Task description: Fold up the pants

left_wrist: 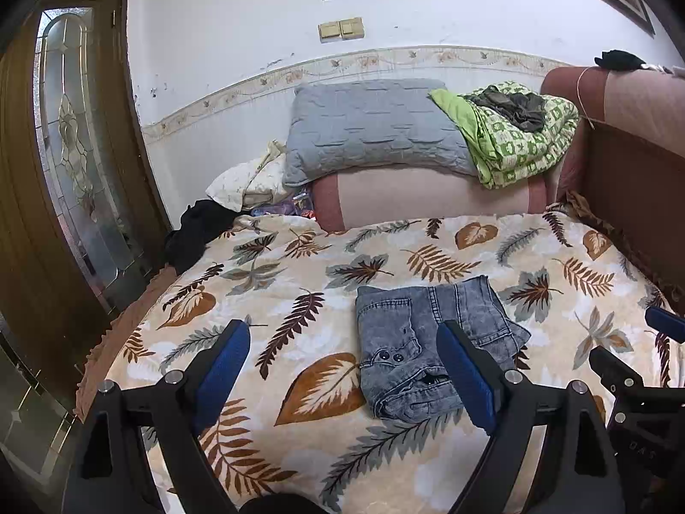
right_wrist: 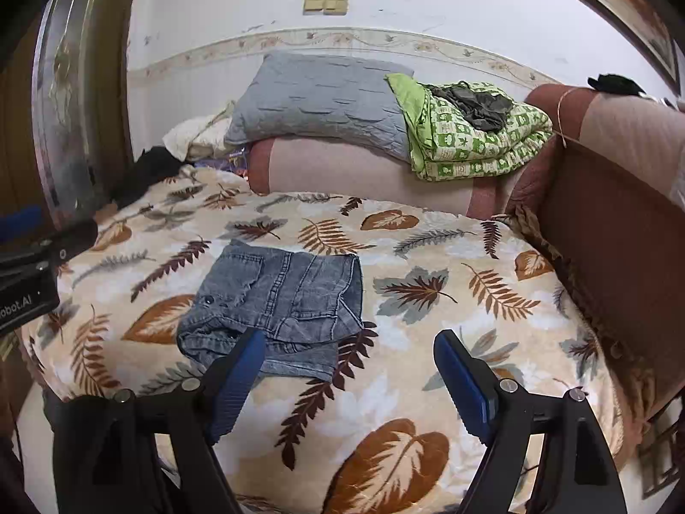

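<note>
Pants (left_wrist: 432,342) lie folded in a compact denim bundle near the middle of the bed (left_wrist: 299,265), closer to its front edge. Both the left gripper (left_wrist: 342,368) and right gripper (right_wrist: 349,375) hang wide and empty just before it, the bundle lying between them.

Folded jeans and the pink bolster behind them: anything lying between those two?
Nothing. In both wrist views only bare leaf-print blanket runs from the folded jeans back to the pink bolster.
</note>
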